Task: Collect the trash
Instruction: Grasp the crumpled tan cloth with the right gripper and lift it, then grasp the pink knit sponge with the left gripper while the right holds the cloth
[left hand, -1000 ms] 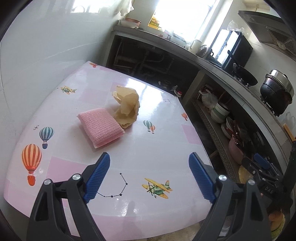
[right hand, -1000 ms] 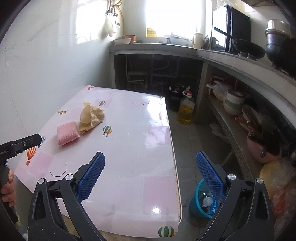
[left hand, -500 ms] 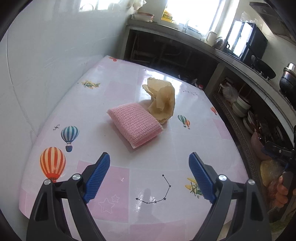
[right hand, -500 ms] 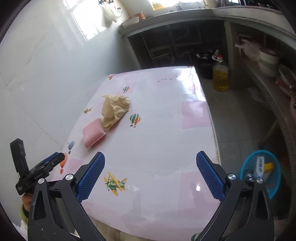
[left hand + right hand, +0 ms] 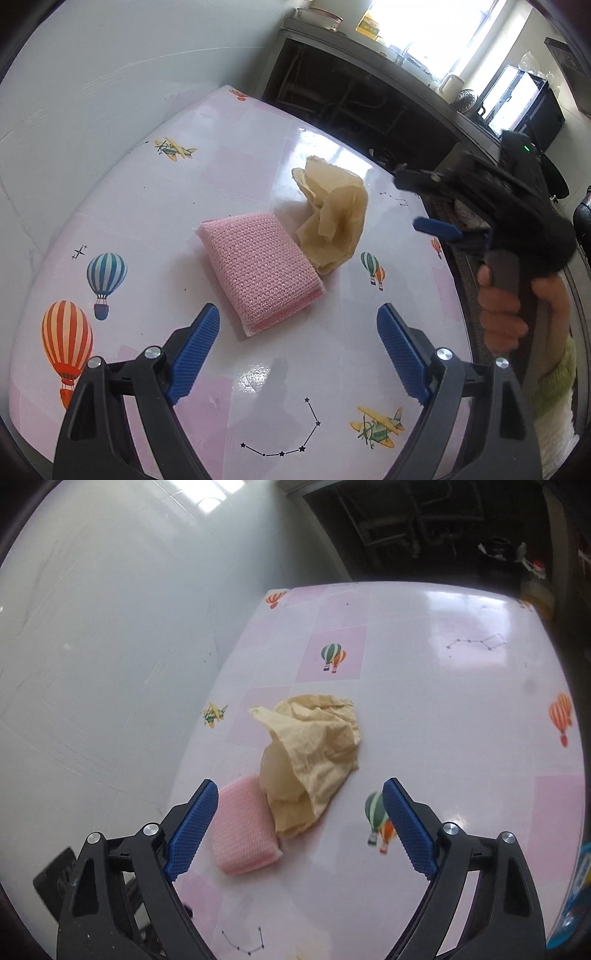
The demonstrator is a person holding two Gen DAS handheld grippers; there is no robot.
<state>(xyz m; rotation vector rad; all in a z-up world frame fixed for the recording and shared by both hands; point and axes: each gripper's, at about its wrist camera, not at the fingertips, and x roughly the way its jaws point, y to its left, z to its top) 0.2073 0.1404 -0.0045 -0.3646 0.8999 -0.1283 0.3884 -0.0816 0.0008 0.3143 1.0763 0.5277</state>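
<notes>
Crumpled tan paper (image 5: 314,753) sits mid-table on the pink patterned tabletop (image 5: 461,738), touching one end of a pink knit scrub pad (image 5: 242,834). In the left wrist view the same paper (image 5: 332,218) stands up in loose folds at the far right corner of the pad (image 5: 258,273); paper edge overlaps or touches the pad, cannot tell which.

Left gripper (image 5: 299,354) hangs over the near part of the table (image 5: 147,206), jaws wide apart, nothing between them; the pad lies just ahead of the blue pads. Not touching anything.

Right gripper (image 5: 301,827) points down at the paper, jaws closing but wide, no pad pressing on anything. Near ends of the paper and pad show in the gap between its blue fingers (image 5: 192,830), seemingly below them; no contact seen. From the left wrist view the right gripper (image 5: 421,203) comes in from the right side, blurred, held by a hand (image 5: 506,302) on the grey grip, green-yellow fuzzy sleeve (image 5: 554,380) below.

White tiled wall (image 5: 110,646) runs along the table's left edge. Dark counter (image 5: 369,85) with bright window (image 5: 443,33) behind it at the back. Blue basket rim (image 5: 576,886) at the far right edge of the right wrist view, mostly cut off.
</notes>
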